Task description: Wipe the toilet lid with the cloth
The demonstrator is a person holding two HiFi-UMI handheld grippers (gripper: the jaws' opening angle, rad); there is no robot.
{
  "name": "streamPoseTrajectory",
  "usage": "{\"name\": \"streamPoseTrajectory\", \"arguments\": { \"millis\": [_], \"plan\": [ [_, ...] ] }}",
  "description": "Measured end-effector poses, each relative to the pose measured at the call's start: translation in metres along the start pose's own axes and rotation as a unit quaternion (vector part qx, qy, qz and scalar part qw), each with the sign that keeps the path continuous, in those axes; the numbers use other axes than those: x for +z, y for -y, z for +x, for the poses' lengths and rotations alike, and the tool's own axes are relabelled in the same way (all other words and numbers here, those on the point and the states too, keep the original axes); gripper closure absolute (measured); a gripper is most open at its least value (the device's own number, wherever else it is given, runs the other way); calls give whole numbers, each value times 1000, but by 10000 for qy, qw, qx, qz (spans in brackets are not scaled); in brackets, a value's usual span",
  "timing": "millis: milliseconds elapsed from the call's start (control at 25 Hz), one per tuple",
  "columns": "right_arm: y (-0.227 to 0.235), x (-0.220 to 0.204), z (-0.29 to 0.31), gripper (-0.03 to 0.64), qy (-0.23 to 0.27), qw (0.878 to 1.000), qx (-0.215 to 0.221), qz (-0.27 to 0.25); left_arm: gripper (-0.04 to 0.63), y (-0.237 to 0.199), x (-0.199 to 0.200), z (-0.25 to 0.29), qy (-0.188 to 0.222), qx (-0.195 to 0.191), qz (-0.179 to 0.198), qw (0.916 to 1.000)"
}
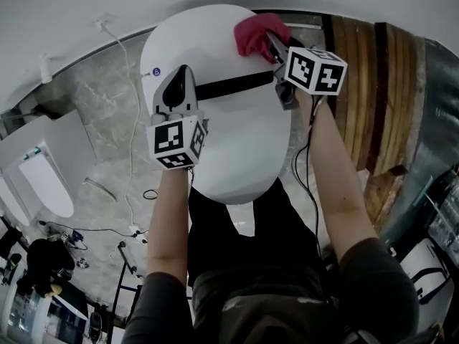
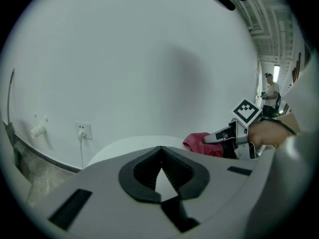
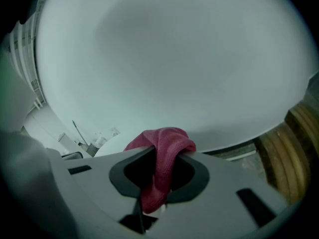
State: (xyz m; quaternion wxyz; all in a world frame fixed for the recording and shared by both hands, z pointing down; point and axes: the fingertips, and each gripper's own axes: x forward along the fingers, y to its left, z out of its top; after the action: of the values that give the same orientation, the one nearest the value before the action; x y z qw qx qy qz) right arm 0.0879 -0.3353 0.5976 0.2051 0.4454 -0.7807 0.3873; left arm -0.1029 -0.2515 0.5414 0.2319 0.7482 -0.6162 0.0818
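The white toilet lid (image 1: 222, 142) fills the middle of the head view, closed, with a dark band across it. A red cloth (image 1: 257, 33) lies bunched at the lid's far right edge, and my right gripper (image 1: 276, 49) is shut on it. In the right gripper view the cloth (image 3: 162, 158) hangs pinched between the jaws. My left gripper (image 1: 181, 74) hovers over the lid's left part, shut and empty. In the left gripper view the cloth (image 2: 202, 143) and the right gripper (image 2: 217, 138) show to the right, over the lid (image 2: 129, 146).
A white wall (image 2: 124, 59) stands close behind the toilet, with a socket (image 2: 82, 131) and a cable (image 1: 129, 70) at the left. Wooden panelling (image 1: 380, 92) runs along the right. Another white toilet (image 1: 43, 181) stands at the left on the marble floor (image 1: 107, 120).
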Motion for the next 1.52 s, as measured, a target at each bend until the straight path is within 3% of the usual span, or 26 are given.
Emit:
{"name": "streamPoseTrajectory", "arguments": {
  "millis": [160, 360, 520, 800, 1000, 1240, 1520],
  "plan": [
    [19, -19, -16, 561, -28, 9998, -2, 198, 588, 24, -8, 0, -68, -144, -19, 9999],
    [-2, -16, -25, 561, 143, 9993, 284, -213, 588, 26, -5, -8, -14, -179, -101, 9998],
    [-64, -10, -23, 561, 204, 9958, 698, -555, 588, 7, 4, -24, 37, -130, -135, 9998],
    [-223, -39, 22, 561, -81, 9784, 1772, -1057, 588, -65, 8, -58, -30, -22, -215, 9998],
    [-280, -81, 63, 561, -574, 9730, 1884, -1203, 588, -116, 0, -75, -188, -30, -259, 9995],
    [-256, -89, 70, 561, -598, 9817, 1463, -1065, 588, -136, -7, -77, -266, -104, -254, 9993],
    [-165, -77, 25, 561, -364, 9929, 932, -639, 588, -88, -13, -68, -348, -323, -173, 9987]
  ]
}}
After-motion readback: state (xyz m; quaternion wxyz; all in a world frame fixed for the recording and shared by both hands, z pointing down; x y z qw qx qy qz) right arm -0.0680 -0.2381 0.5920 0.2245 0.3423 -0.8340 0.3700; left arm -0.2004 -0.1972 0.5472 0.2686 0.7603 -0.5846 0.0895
